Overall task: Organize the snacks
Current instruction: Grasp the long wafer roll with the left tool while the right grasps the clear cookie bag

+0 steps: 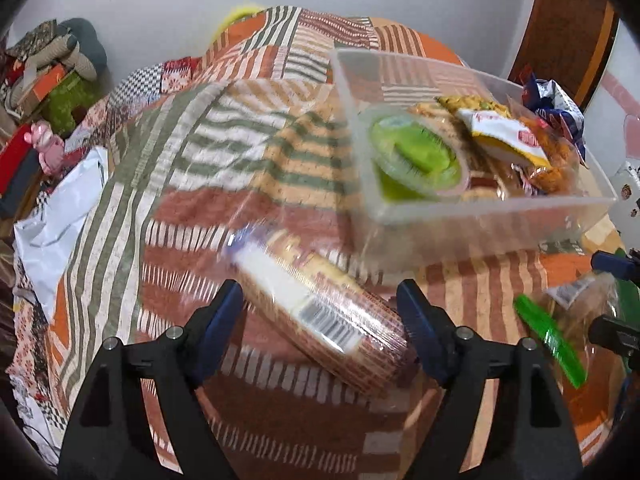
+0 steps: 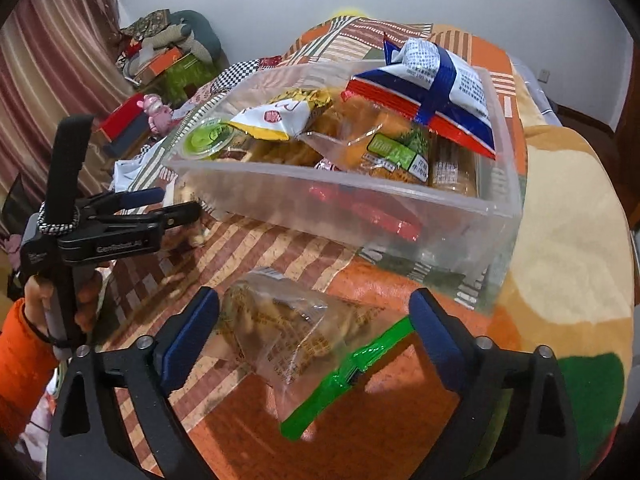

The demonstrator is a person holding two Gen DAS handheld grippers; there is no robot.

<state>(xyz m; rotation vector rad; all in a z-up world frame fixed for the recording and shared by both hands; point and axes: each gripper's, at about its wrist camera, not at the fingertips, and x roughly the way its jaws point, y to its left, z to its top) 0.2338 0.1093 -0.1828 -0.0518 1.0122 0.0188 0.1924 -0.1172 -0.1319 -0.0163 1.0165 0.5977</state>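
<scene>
Left-wrist view: the left gripper has its fingers spread wide on either side of a biscuit roll, a long clear-wrapped pack with a barcode label. The roll lies slantwise on the striped quilt between the fingers; blur hides whether either finger touches it. Beyond it stands a clear bin that holds a green jelly cup, a yellow-and-white packet and other snacks. A blue-and-white bag shows at the bin's far side.

Right-wrist view: the right gripper also has its fingers spread, with a clear bag of brown snacks between them. The bag rests on the quilt, its green seal strip running toward the right finger; neither finger visibly presses the bag. The bin stands just beyond, the blue-and-white bag topping its contents, the jelly cup at its left end. At left, a hand in an orange sleeve holds the left gripper, seen from the side.
</scene>
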